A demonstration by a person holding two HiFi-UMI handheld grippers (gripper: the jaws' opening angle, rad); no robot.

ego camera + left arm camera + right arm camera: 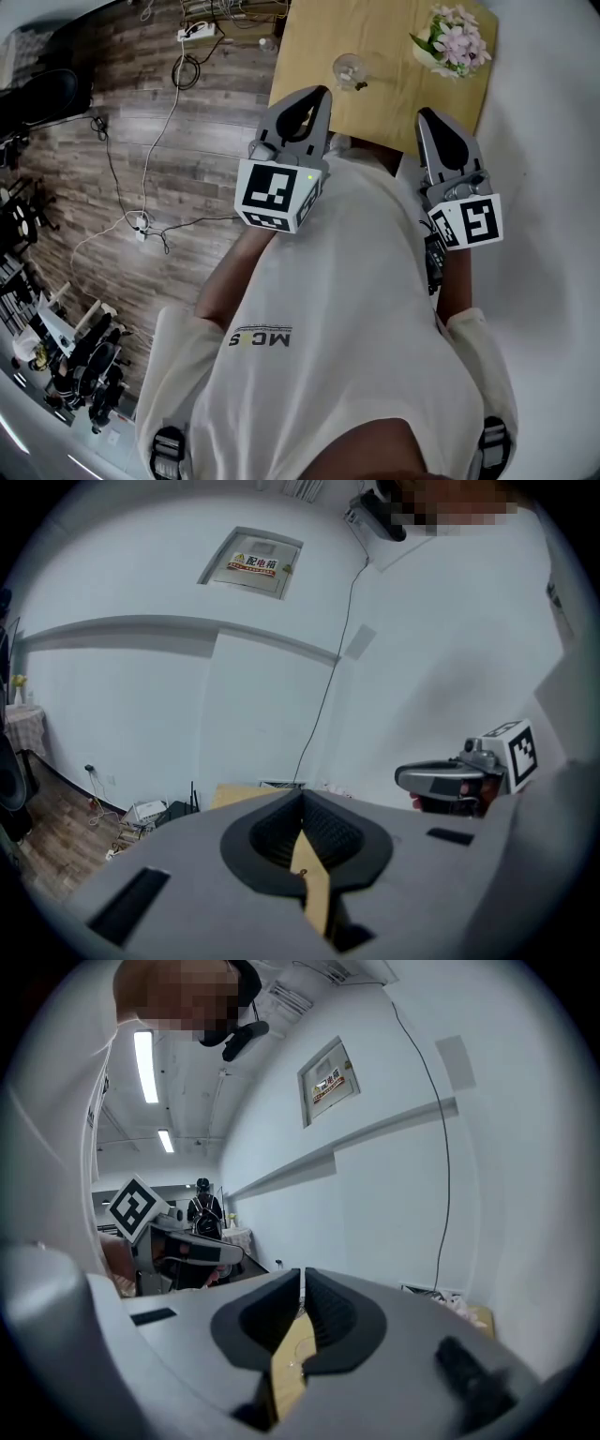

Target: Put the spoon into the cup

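Wooden bench carries a clear glass cup and pink flowers. The left hand-held gripper and right hand-held gripper hang at the person's chest, apart from the cup, jaws narrowed together, holding nothing.

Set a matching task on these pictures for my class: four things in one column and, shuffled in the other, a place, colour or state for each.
Things
1. cup
2. flowers
3. power strip
4. left gripper

Descriptions
A. pink and white, near the right end of the table
B. white, lying on the wooden floor among cables
C. clear glass, standing on the table, nearer its left edge
D. held up in front of the person, jaws together with nothing between them

Pairs: 1-C, 2-A, 3-B, 4-D
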